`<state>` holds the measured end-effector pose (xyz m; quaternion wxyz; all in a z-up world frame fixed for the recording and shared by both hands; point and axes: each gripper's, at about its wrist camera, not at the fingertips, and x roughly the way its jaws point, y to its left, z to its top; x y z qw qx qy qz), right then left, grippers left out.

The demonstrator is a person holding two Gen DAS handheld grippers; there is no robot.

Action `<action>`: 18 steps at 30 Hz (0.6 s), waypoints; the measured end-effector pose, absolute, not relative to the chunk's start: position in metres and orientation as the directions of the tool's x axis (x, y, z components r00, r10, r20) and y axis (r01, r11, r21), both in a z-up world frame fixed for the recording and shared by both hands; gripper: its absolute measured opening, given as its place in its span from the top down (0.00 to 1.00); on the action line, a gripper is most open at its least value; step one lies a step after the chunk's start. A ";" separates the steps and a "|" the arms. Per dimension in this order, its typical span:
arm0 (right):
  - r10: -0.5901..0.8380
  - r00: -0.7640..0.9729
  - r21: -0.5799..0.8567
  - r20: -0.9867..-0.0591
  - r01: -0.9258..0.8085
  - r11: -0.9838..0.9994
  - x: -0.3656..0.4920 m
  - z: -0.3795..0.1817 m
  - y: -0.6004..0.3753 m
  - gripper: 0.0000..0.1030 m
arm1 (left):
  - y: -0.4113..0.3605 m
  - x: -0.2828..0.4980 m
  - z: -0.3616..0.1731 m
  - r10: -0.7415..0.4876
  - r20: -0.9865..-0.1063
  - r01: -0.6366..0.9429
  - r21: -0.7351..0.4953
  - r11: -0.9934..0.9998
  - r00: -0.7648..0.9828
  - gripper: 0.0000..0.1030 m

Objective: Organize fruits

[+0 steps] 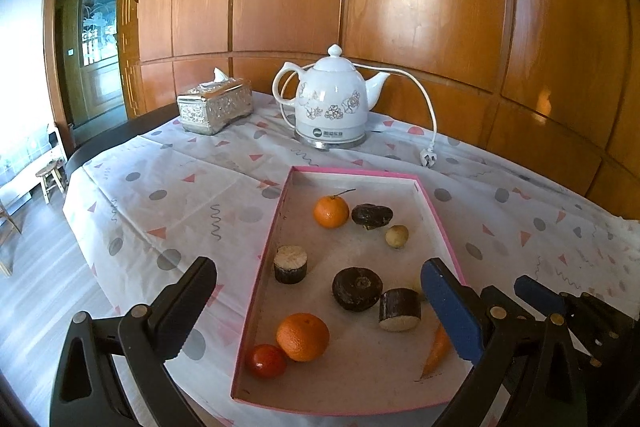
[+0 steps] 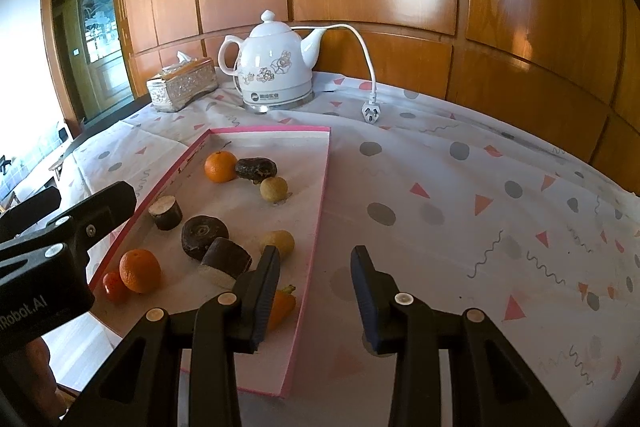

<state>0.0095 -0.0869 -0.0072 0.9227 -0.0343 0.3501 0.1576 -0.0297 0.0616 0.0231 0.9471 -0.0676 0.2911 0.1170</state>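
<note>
A pink-rimmed shallow box (image 1: 280,211) (image 2: 320,195) lies on the patterned tablecloth. It holds two oranges (image 1: 303,337) (image 1: 331,211), a small red fruit (image 1: 266,361), a pale round fruit (image 1: 397,236), an orange carrot piece (image 1: 437,349) and several dark brown pieces (image 1: 357,288). The same items show in the right wrist view, with the near orange (image 2: 140,270) and carrot piece (image 2: 282,305). My left gripper (image 1: 320,307) is open and empty above the box's near end. My right gripper (image 2: 316,291) is open and empty over the box's right rim.
A white floral electric kettle (image 1: 332,103) (image 2: 276,71) stands at the back with its cord and plug (image 1: 427,158) (image 2: 370,113) loose on the cloth. A silver tissue box (image 1: 214,107) (image 2: 182,85) sits left of it. Wood panelling is behind; the table's left edge drops to the floor.
</note>
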 end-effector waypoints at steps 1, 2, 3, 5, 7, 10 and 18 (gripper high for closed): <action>0.266 0.706 0.045 -0.657 -0.315 0.948 0.009 -0.007 -0.086 0.64 | 0.061 -0.030 0.023 0.184 -0.565 -0.261 -0.058 0.964 0.804 0.00; 0.266 0.706 0.043 -0.657 -0.317 0.948 0.009 -0.007 -0.086 0.64 | 0.061 -0.030 0.024 0.184 -0.564 -0.260 -0.056 0.964 0.805 0.00; 0.265 0.706 0.041 -0.657 -0.317 0.947 0.009 -0.008 -0.086 0.64 | 0.061 -0.030 0.024 0.182 -0.564 -0.259 -0.058 0.964 0.805 0.00; 0.266 0.705 0.042 -0.657 -0.318 0.947 0.009 -0.008 -0.086 0.64 | 0.062 -0.030 0.024 0.181 -0.564 -0.261 -0.063 0.963 0.805 0.00; 0.266 0.707 0.040 -0.656 -0.319 0.947 0.009 -0.007 -0.085 0.64 | 0.063 -0.030 0.024 0.177 -0.568 -0.260 -0.067 0.963 0.804 0.00; 0.265 0.707 0.039 -0.655 -0.319 0.947 0.009 -0.008 -0.085 0.64 | 0.063 -0.030 0.024 0.177 -0.571 -0.260 -0.067 0.963 0.802 0.00; 0.263 0.704 0.040 -0.659 -0.316 0.948 0.009 -0.008 -0.085 0.64 | 0.060 -0.030 0.024 0.165 -0.563 -0.244 -0.067 0.968 0.810 0.01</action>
